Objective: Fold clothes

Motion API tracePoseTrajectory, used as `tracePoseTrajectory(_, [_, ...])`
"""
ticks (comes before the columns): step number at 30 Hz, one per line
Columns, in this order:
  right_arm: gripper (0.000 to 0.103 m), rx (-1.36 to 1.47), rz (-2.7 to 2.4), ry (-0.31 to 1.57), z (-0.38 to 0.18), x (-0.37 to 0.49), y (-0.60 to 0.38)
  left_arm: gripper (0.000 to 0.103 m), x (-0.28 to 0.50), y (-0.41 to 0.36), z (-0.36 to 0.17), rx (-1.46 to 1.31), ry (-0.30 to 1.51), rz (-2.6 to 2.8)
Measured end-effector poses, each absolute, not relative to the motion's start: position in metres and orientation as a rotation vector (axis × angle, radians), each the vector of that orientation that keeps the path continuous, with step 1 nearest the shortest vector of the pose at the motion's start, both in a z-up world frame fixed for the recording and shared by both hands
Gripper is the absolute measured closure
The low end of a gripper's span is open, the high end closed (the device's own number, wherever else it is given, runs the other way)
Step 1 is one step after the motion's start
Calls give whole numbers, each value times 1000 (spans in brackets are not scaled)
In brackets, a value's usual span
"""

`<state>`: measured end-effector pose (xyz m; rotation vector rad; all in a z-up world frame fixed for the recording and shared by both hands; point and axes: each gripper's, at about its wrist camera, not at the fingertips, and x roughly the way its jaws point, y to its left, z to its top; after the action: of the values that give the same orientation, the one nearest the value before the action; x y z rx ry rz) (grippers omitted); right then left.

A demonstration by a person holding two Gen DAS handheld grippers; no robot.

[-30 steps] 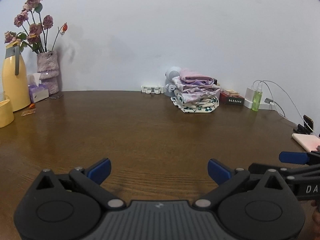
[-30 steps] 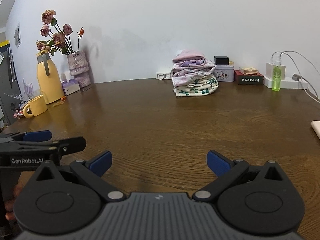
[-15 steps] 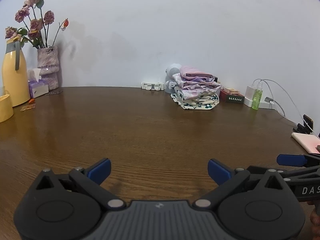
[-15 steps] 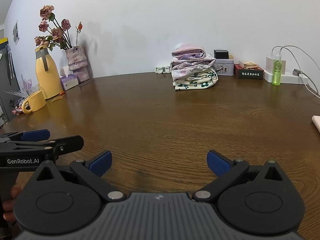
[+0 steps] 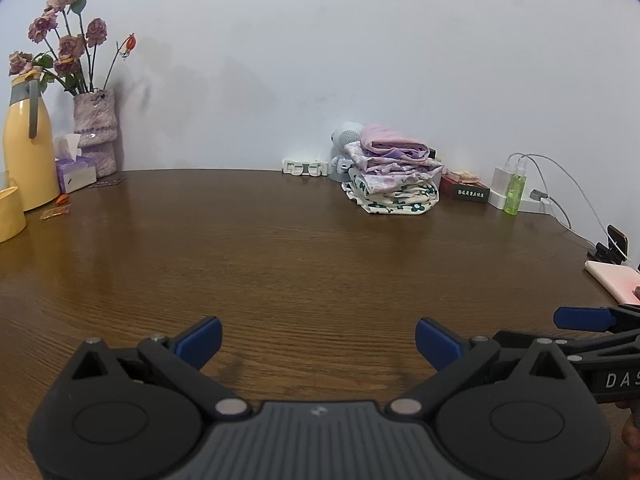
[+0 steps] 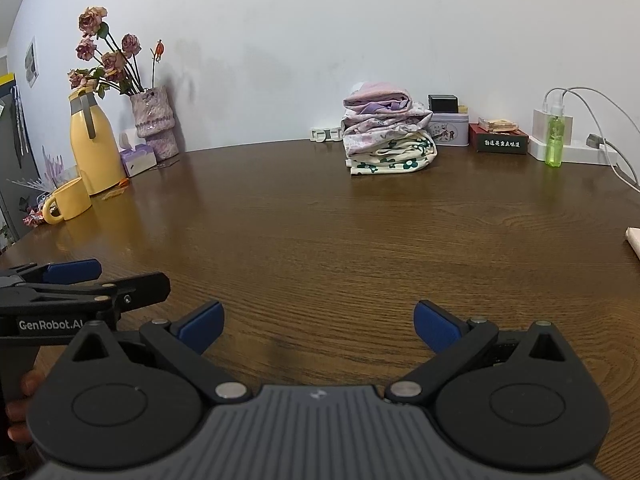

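A stack of folded clothes [image 5: 394, 176], pink on top, lilac print and white with green flowers below, sits at the far edge of the brown wooden table [image 5: 280, 264]; it also shows in the right wrist view [image 6: 386, 134]. My left gripper [image 5: 318, 340] is open and empty, low over the near table. My right gripper [image 6: 318, 326] is open and empty beside it. The right gripper's fingers [image 5: 582, 318] show at the right edge of the left view, and the left gripper's fingers [image 6: 72, 270] show at the left edge of the right view.
A yellow jug [image 6: 94, 148], a yellow mug [image 6: 68, 202], a vase of dried roses [image 6: 154, 120] and a tissue box [image 6: 138, 160] stand far left. A tin [image 6: 448, 130], a dark box [image 6: 502, 142], a green bottle [image 6: 556, 140] and a charger with cables [image 6: 580, 148] stand far right.
Both grippers have tilted slightly, so the scene shifts in view; the clothes stack and both open jaws are unchanged.
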<state>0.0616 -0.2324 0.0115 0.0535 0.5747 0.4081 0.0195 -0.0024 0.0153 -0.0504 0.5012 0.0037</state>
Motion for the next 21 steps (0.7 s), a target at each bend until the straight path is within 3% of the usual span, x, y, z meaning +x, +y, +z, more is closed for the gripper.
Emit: tracePoseTrajectory(21, [0, 51, 410, 575, 10, 61, -232, 0, 19, -3, 15, -43, 497, -6])
